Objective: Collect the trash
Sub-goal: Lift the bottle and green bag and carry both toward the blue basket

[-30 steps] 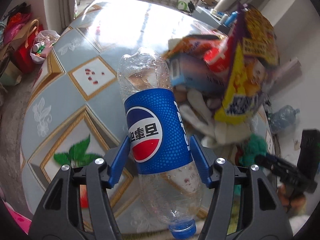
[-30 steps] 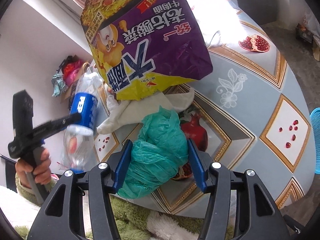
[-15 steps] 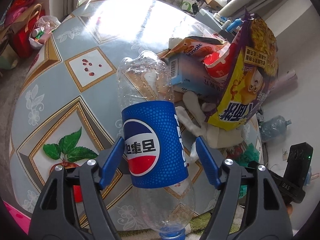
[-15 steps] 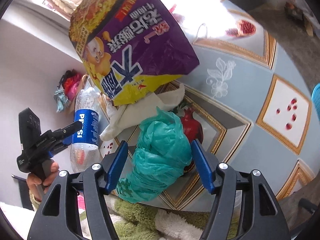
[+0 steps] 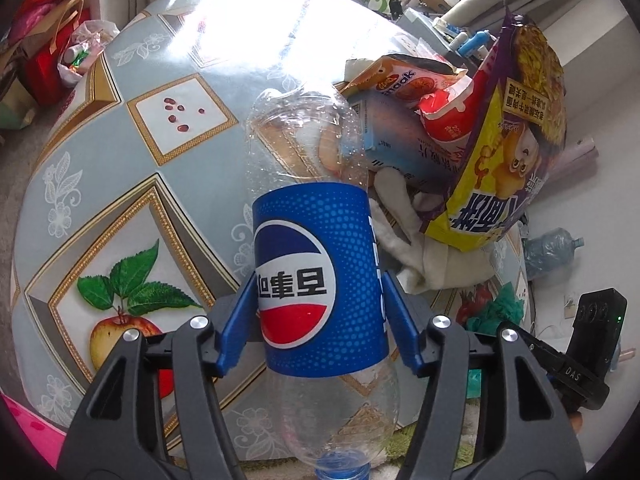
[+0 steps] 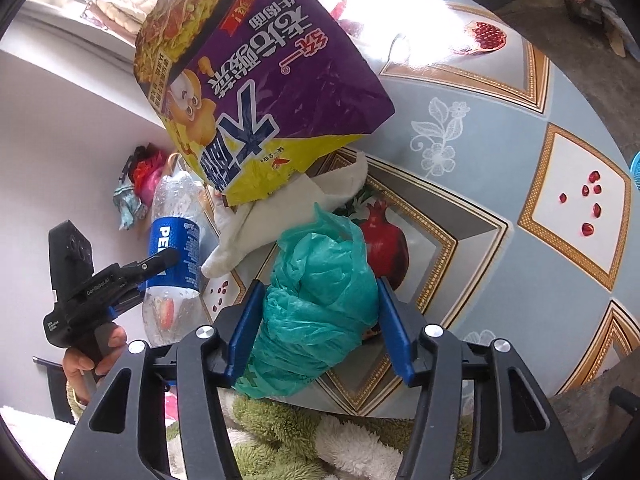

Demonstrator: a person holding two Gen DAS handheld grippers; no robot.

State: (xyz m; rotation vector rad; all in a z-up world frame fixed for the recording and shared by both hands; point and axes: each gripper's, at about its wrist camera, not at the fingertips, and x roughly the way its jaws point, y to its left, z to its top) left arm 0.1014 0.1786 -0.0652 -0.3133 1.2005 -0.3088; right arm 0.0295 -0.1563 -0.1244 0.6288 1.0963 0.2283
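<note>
Both claws point steeply downward, jaws closing. The left claw (image 5: 320, 320) clamps a plastic bottle (image 5: 316, 272); the right claw (image 6: 320, 328) squeezes a green bag (image 6: 320, 300).

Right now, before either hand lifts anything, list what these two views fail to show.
- Pepsi bottle cap: cut off by the left wrist view's bottom edge.
- Green plastic bag contents: hidden by its own opaque folds, right wrist view.
- Boxes behind the noodle packet: partly covered by it; their small print is unreadable.
- White cloth: its far end is under the noodle packet.
</note>
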